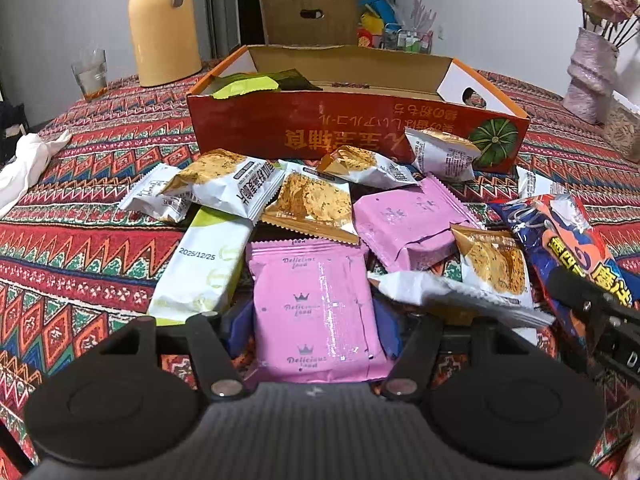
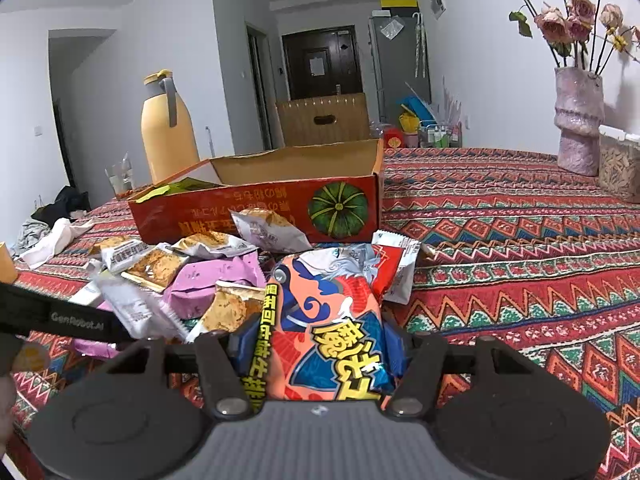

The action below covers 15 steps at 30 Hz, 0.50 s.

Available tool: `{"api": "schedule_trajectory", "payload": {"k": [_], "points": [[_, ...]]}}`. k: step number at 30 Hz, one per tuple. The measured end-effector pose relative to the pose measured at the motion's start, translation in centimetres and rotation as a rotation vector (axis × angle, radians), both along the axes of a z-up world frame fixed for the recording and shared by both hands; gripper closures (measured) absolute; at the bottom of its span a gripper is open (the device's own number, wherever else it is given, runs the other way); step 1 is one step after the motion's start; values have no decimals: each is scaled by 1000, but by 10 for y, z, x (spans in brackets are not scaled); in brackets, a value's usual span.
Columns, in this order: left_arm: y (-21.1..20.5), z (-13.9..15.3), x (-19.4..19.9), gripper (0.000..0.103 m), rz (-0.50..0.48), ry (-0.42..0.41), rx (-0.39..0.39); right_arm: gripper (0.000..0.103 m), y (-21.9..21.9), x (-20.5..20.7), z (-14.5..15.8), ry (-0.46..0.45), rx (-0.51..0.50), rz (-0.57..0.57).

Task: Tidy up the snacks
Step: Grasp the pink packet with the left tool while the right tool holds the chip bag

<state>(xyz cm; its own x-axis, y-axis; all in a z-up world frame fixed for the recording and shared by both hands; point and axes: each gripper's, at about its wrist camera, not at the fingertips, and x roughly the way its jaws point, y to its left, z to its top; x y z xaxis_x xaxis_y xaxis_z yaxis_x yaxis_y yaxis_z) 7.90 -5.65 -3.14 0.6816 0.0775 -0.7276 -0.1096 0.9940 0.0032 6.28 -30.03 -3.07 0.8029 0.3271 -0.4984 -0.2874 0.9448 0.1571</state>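
Left gripper [image 1: 314, 332]: blue pads either side of pink packet [image 1: 318, 304], at its near end; pad contact not confirmable, grip state cannot tell. Packet flat on pile, long axis running from gripper toward box, crown print upright to camera.

Right gripper [image 2: 320, 350]: clamped on orange-blue noodle pack [image 2: 332, 320], blue pads pressed to both sides, foil bulging above. Long axis away from gripper toward box, far end tipped up.

Counted around pink packet: 2nd pink packet [image 1: 404, 220] just beyond-right, lying skewed. White-green packet [image 1: 204, 264] touching on left, dated, long axis roughly parallel. Cracker packets, white w/ gold-brown print: 6 clearly visible, e.g. [image 1: 224, 184], heaped between pink packet and box; some overlapped, exact total uncertain. Red-white sachet [image 2: 394, 268] behind noodle pack.

Red cardboard box [image 1: 280, 124]: beyond pile, open top, print upside-down, pumpkin pic at right end. Inside, left corner: green wrappers [image 1: 248, 84], count unclear.

Further from box: yellow flask [image 1: 164, 28] x1, drinking glass [image 1: 90, 74] x1, both left-rear; vase w/ flowers [image 2: 578, 120] x1, far right. Patterned tablecloth [image 1: 80, 240] under all.
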Motion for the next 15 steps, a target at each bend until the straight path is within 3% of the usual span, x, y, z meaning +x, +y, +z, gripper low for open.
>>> {"api": "schedule_trajectory", "payload": {"k": [15], "points": [[12, 42, -40, 40, -74, -187, -13, 44, 2, -17, 25, -66, 11, -24]]}}
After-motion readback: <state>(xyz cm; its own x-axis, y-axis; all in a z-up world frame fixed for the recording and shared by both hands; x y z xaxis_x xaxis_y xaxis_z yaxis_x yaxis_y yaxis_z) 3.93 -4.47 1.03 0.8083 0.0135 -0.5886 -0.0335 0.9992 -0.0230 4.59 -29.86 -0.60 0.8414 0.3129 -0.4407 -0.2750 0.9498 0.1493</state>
